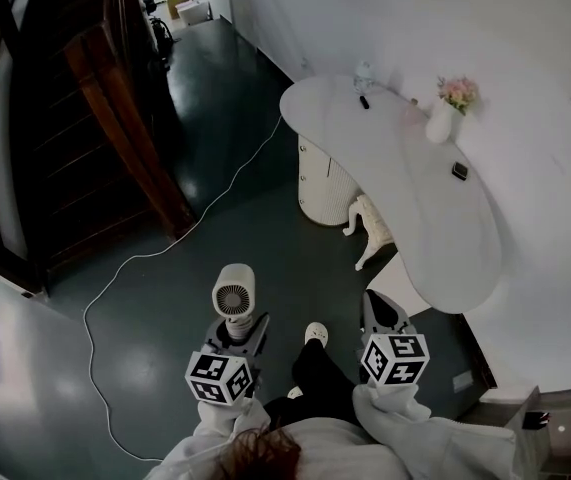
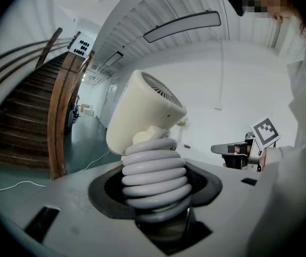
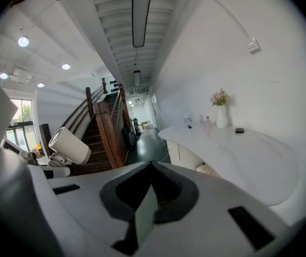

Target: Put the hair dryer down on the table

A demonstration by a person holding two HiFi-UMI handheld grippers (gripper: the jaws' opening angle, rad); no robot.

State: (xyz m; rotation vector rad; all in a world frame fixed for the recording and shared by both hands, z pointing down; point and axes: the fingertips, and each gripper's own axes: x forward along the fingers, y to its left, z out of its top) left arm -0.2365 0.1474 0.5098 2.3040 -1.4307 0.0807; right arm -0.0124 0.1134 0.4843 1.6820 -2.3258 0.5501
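Note:
A cream hair dryer [image 1: 233, 293] stands upright in my left gripper [image 1: 237, 334], held over the dark floor and well short of the table. In the left gripper view the jaws are closed on its handle, which is wrapped in a coiled grey cord [image 2: 155, 176], and the dryer's head [image 2: 142, 111] tilts to the upper left. My right gripper [image 1: 380, 313] hangs beside it to the right with its jaws together and nothing between them [image 3: 146, 197]. The curved white table [image 1: 415, 203] lies ahead and to the right. The hair dryer [image 3: 69, 145] also shows at the left of the right gripper view.
On the table are a white vase of flowers [image 1: 443, 118], a small dark object [image 1: 459, 170] and small items at its far end [image 1: 363, 76]. A ribbed white cabinet [image 1: 320, 183] stands under it. A wooden staircase [image 1: 105, 118] rises at the left. A white cable [image 1: 165, 253] runs across the floor.

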